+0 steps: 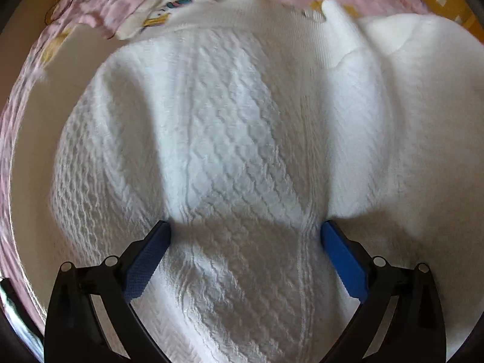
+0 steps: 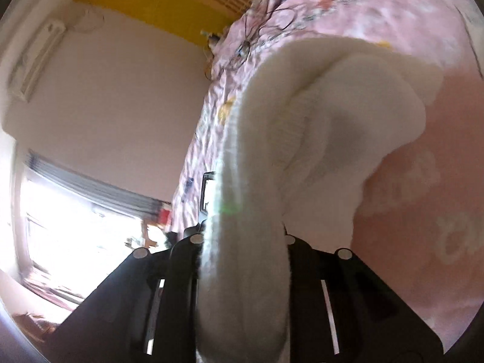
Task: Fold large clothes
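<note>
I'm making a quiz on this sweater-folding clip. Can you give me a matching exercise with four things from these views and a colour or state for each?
Things:
1. sweater
2. bedspread
3. left claw
4. right claw

Colours or states:
A. pink with cartoon prints
B. white cable knit
C. closed on a bunched strip of the knit
D. blue pads spread wide, fabric lying between them

Pairs: 1-B, 2-A, 3-D, 4-C
</note>
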